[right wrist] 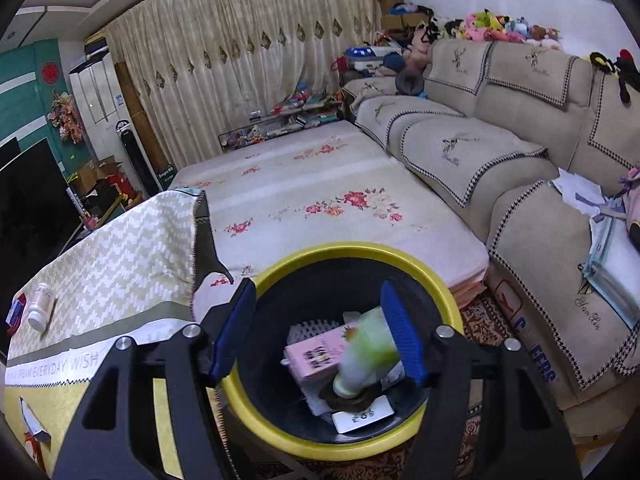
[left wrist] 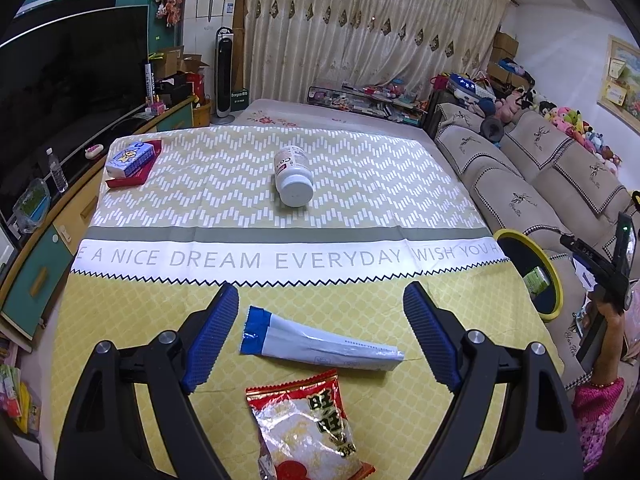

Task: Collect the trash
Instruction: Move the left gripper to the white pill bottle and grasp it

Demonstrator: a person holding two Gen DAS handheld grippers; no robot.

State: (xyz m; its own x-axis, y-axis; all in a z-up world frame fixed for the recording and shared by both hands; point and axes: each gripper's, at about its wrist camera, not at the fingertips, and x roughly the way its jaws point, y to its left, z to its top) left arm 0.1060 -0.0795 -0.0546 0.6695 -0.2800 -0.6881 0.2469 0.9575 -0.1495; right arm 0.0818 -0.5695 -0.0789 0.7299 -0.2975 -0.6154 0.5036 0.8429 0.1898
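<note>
Yellow-rimmed bin (right wrist: 280, 432) below right gripper (right wrist: 320, 328): jaws apart, green bottle (right wrist: 366, 354) blurred between them, not clamped. Left gripper (left wrist: 320, 336) wide open over tube (left wrist: 320, 346); wrapper (left wrist: 308, 424) nearer.

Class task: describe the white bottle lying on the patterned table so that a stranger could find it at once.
Start at the cloth-covered table, in its zigzag-patterned far half. The white bottle lies on its side there, cap facing the camera. Unlike the flat blue-ended packet and red snack bag nearer, it is round and rigid.
</note>
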